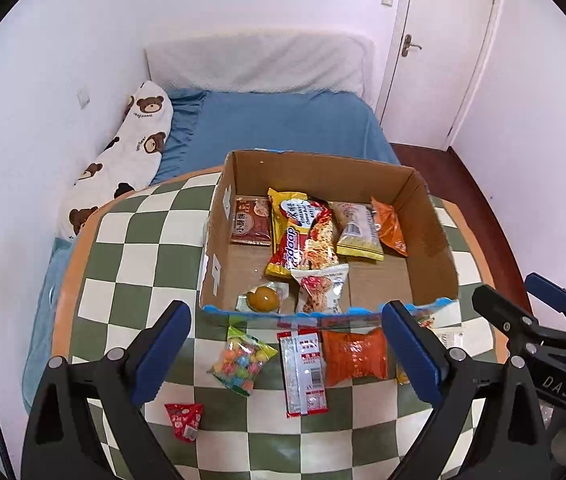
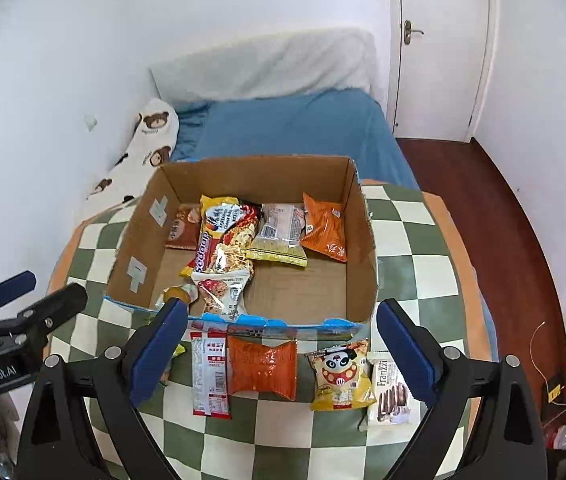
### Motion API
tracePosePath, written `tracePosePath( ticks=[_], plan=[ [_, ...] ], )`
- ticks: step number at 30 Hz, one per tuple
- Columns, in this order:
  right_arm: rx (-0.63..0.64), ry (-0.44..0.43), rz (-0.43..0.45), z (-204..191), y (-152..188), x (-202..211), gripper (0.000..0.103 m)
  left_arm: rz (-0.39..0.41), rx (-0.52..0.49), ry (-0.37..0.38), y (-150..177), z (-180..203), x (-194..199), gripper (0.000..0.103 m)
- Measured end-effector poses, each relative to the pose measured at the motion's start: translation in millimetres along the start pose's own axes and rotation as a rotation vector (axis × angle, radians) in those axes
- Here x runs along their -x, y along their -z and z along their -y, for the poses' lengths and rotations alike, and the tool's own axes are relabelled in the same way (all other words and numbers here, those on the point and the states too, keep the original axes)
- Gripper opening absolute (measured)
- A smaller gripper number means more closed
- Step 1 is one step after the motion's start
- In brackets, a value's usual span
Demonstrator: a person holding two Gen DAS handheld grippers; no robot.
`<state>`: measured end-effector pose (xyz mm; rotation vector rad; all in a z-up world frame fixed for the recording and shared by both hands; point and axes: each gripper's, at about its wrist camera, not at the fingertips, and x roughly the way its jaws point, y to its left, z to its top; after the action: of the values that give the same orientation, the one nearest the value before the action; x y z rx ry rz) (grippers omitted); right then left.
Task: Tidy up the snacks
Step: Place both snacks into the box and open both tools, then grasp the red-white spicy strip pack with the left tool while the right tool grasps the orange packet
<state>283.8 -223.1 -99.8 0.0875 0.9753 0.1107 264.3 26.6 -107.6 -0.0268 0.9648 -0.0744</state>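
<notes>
An open cardboard box (image 1: 431, 232) (image 2: 363, 248) on the checkered table (image 1: 131, 264) holds several snack packets. In front of it lie a colourful candy bag (image 1: 243, 362), a red-and-white packet (image 1: 303, 372) (image 2: 209, 376), an orange packet (image 1: 355, 356) (image 2: 263, 368) and a small red packet (image 1: 185, 420). A yellow panda bag (image 2: 341, 376) and a white Franzzi pack (image 2: 389, 392) lie further right. My left gripper (image 1: 287, 320) hovers open above the loose packets, holding nothing. My right gripper (image 2: 283, 316) is open and empty beside it.
Behind the table is a bed with a blue sheet (image 1: 283, 128) and a bear-print pillow (image 1: 135, 152) along the left wall. A white door (image 1: 439, 52) and dark wooden floor (image 2: 483, 220) are on the right. The table's orange rim (image 1: 67, 280) shows at its edges.
</notes>
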Motion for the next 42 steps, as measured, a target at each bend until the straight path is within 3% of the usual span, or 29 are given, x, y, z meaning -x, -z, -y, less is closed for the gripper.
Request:
tracePosePath(
  ticks=[4, 8, 15, 21, 25, 28, 31, 34, 36, 42],
  plan=[
    [-0.032, -0.024, 0.007, 4, 9, 16, 0.098, 0.01, -0.006, 0.009, 11, 4, 16, 0.098],
    [-0.077, -0.065, -0.065, 11, 27, 5, 0.098, -0.011, 0.015, -0.018, 24, -1, 11, 0.098],
    [-0.136, -0.131, -0.306, 23, 69, -89, 0.098, -0.214, 0.05, -0.093, 68, -16, -63, 0.098],
    [-0.246, -0.203, -0.401, 35, 94, -170, 0.096, -0.351, 0.085, -0.115, 99, -19, -123, 0.098],
    [-0.268, -0.217, -0.447, 39, 113, -214, 0.073, -0.409, 0.091, -0.138, 111, -21, -151, 0.098],
    [-0.281, -0.326, -0.53, 31, 135, -222, 0.071, -0.434, 0.081, -0.147, 119, -20, -165, 0.098],
    [-0.163, -0.408, -0.594, 7, 147, -206, 0.072, -0.45, 0.086, -0.15, 127, -23, -168, 0.098],
    [0.085, -0.272, -0.508, -12, 136, -186, 0.09, -0.467, 0.116, -0.15, 137, -32, -170, 0.098],
    [0.26, -0.18, -0.449, -27, 126, -185, 0.092, -0.476, 0.122, -0.157, 141, -35, -171, 0.098],
    [0.677, -0.147, -0.539, -83, 124, -225, 0.092, -0.493, 0.1, -0.183, 152, -35, -178, 0.098]
  ],
)
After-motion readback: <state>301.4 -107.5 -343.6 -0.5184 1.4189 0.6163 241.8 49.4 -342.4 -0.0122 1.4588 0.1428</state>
